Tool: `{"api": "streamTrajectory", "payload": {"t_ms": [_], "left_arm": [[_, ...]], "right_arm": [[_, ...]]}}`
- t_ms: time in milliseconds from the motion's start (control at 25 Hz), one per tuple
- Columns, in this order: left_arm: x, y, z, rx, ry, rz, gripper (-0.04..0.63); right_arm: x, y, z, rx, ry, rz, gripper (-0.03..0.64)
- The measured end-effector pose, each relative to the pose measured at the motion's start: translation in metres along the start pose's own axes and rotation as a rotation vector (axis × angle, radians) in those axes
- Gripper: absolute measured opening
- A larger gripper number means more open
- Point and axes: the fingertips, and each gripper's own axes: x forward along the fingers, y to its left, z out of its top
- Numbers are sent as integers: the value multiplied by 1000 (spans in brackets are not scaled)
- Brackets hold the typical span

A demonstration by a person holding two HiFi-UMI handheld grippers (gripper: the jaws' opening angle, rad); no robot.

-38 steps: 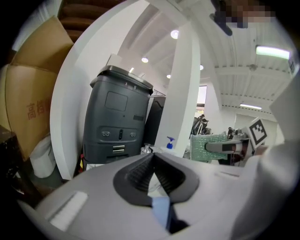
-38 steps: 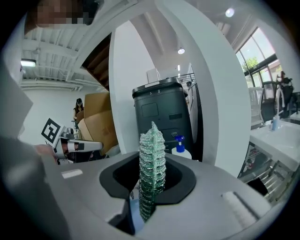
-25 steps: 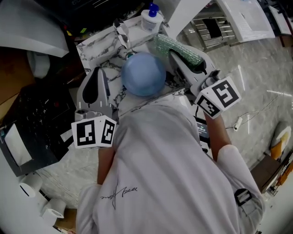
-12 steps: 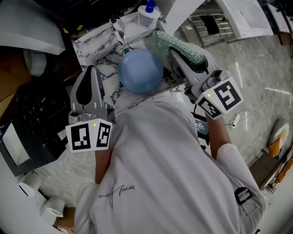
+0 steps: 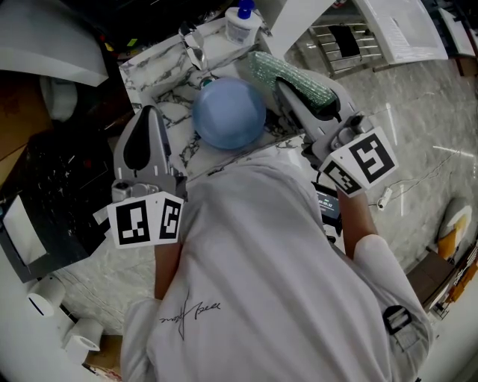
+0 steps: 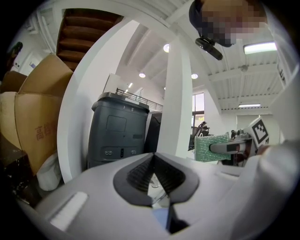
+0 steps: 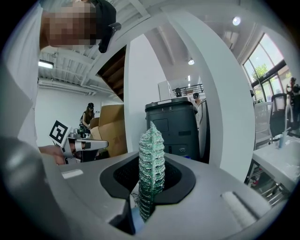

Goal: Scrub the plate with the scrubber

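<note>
A round blue plate (image 5: 228, 113) lies on the marble counter (image 5: 160, 67) between my two grippers. In the head view my left gripper (image 5: 151, 112) sits just left of the plate, apart from it, its jaws together with nothing seen between the pads. My right gripper (image 5: 287, 88) is at the plate's right edge, shut on a green mesh scrubber (image 5: 291, 74) that sticks out past its fingertips. The right gripper view shows the scrubber (image 7: 151, 168) standing upright in the jaws. The left gripper view shows the scrubber (image 6: 213, 147) off to the right.
A white bottle with a blue cap (image 5: 240, 22) stands at the counter's far end, and a metal rack (image 5: 347, 45) lies to the right. A dark crate (image 5: 52, 194) is on the left. Ahead stand a grey bin (image 6: 119, 129), cardboard boxes (image 6: 33, 112) and a white pillar (image 6: 180, 103).
My left gripper has drawn slightly back and to the left, away from the plate. The right gripper still holds the scrubber at the plate's right edge.
</note>
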Motion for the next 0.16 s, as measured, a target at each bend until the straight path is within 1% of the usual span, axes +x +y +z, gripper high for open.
{"api": "streamTrajectory", "payload": {"t_ms": [160], "left_arm": [[-4,-5,-2,-15,2,9,54]], "right_arm": [[-8,0,1,2,-3,1,61]]}}
